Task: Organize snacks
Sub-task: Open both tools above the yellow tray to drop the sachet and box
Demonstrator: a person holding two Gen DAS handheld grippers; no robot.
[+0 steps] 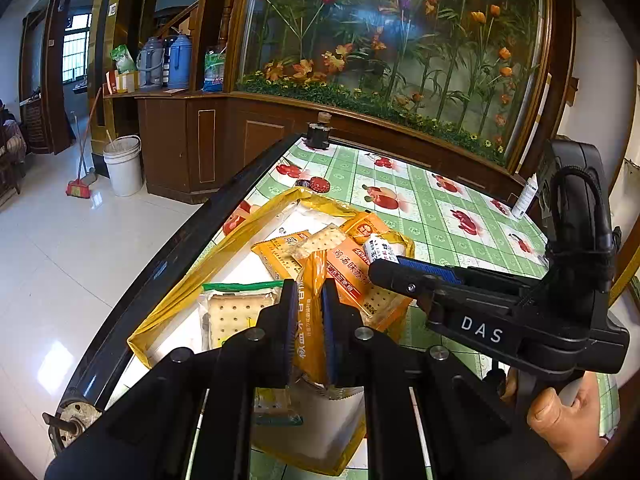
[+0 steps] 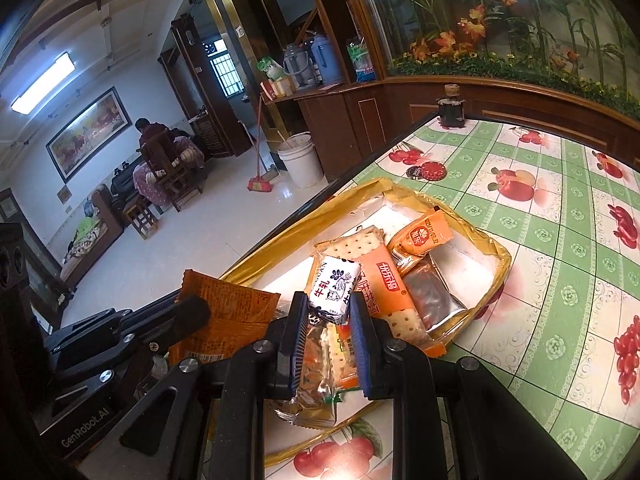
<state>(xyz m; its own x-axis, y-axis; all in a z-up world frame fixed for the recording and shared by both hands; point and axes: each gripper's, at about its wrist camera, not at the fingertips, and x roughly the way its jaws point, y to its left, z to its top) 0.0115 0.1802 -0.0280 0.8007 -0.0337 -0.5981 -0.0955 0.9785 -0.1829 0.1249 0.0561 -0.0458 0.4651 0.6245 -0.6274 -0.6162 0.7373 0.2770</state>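
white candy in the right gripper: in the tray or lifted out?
Lifted. The white candy sits clamped in the right gripper, above the packets in the gold tray.

**Snacks in the tray, one in each gripper**

A tray [image 2: 502, 258] sits on the table [image 2: 560, 216] near its left edge. In it lie cracker packs [image 2: 384, 280], a sachet [image 2: 420, 238] and a foil pack [image 2: 434, 296] to their right. The left gripper [image 1: 306, 320] clamps a packet [image 1: 310, 312] above the tray; the right gripper [image 2: 328, 320] clamps a candy [image 2: 334, 288] over the crackers. Behind the tray lie two caps [image 2: 428, 170]; a bottle [image 2: 450, 110] stands at the far corner.
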